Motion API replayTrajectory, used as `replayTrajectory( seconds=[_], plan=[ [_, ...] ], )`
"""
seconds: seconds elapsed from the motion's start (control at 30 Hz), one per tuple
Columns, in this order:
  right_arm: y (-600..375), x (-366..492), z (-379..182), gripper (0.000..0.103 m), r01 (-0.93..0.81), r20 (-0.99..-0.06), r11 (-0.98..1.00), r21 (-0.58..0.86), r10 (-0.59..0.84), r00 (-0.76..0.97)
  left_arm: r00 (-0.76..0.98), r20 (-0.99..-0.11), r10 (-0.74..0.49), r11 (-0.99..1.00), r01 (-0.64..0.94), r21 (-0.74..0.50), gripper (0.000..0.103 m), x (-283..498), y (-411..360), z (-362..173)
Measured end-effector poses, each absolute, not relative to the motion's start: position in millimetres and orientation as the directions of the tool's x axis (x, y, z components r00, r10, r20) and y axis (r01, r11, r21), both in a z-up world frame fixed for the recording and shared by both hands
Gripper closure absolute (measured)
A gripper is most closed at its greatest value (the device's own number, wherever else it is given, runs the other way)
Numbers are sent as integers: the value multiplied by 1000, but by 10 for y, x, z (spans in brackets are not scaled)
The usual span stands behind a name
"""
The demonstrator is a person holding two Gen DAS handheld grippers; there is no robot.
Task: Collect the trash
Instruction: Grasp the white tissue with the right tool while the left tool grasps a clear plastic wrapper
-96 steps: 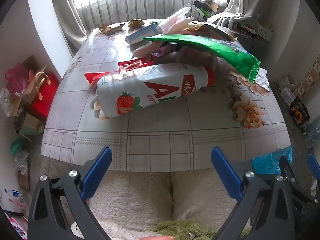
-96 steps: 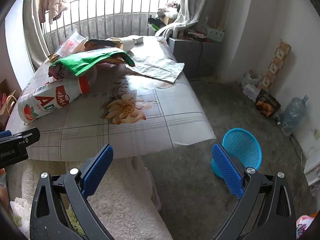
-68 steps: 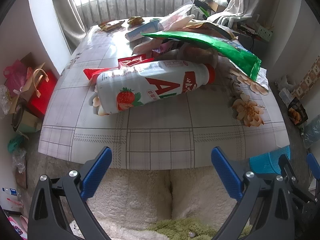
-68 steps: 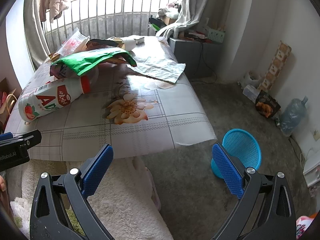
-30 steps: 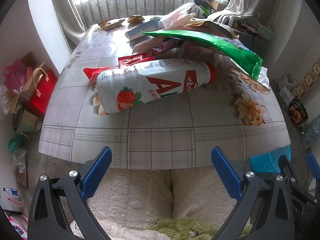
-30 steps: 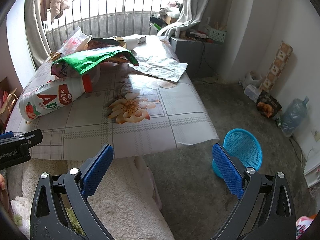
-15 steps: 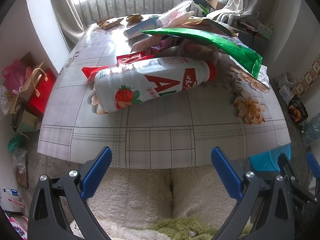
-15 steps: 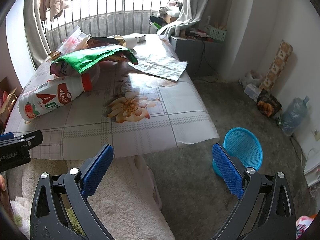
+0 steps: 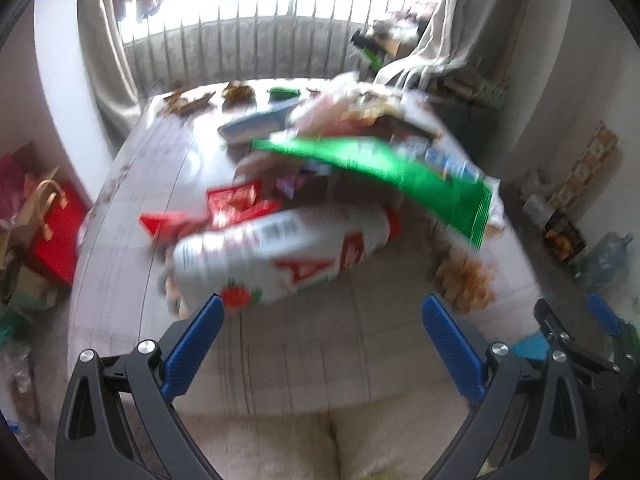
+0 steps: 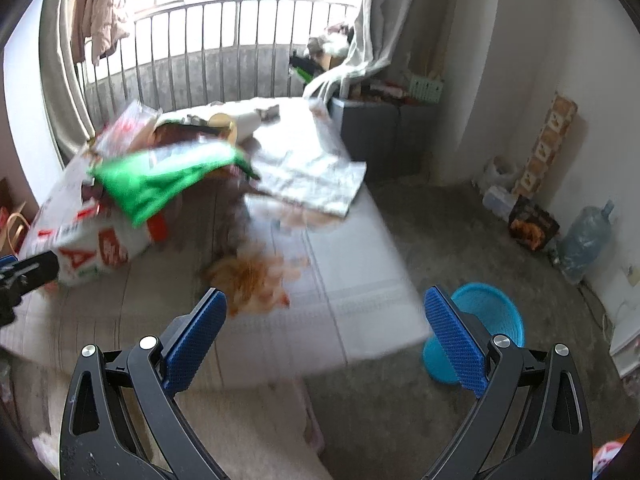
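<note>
Left wrist view, and it's a blurry one: the left tool [image 9: 320, 344] sits low in the frame, blue-padded fingers [image 9: 192, 344] spread wide with nothing between them. Just above it, centre frame, lies the big white plastic bottle with a red letter and a strawberry on its label [image 9: 280, 256], on its side on the checked, flower-printed surface [image 9: 320, 340]. A long shiny green wrapper [image 9: 392, 176] slants over the bottle's red-capped end, centre right, resting on a heap of mixed packets. Red wrappers [image 9: 232, 208] peek out left of centre, behind the bottle.

Right wrist view now: the right tool [image 10: 324, 332] is at the bottom, also gaping wide and empty. The bottle [image 10: 92, 244] shows at the left edge, the green wrapper [image 10: 160, 180] draped above it. A crumpled silver foil sheet [image 10: 312, 176] lies mid-frame on the surface [image 10: 340, 320]. Lower right, on the floor beside the surface, stands a round blue plastic basket [image 10: 492, 316].
</note>
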State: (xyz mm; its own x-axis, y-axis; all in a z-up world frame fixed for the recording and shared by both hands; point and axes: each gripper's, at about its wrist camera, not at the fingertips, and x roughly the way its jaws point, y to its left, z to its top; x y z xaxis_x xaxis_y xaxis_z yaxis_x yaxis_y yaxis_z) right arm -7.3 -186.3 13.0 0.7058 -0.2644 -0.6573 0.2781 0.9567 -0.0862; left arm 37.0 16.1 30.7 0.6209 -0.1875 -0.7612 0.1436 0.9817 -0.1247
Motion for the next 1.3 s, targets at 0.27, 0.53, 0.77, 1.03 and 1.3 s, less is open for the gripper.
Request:
replayTrajectory(
  seconds=[0.27,0.53,0.77,1.03,1.3],
  plan=[
    [-2093,238,367,8,261,-624,965,17,-193,757,678,-628,-382,923,239,-303,6,710,305,619],
    [-2459,483,402,8,276,-666,948,161,-102,739,699,-580,-418,905,265,-333,6,1058,375,781],
    [-2898,736,288,15,314,-691,854,415,72,719,715,-571,-404,903,213,-372,6,1382,572,845],
    [-3190,1121,-18,27,369,-732,775,513,170,660,721,-578,-381,924,314,-217,25,1506,332,906],
    [-3085,1631,-166,35,306,-786,895,325,76,613,697,-657,-289,937,348,-43,47,1768,49,697]
  ],
)
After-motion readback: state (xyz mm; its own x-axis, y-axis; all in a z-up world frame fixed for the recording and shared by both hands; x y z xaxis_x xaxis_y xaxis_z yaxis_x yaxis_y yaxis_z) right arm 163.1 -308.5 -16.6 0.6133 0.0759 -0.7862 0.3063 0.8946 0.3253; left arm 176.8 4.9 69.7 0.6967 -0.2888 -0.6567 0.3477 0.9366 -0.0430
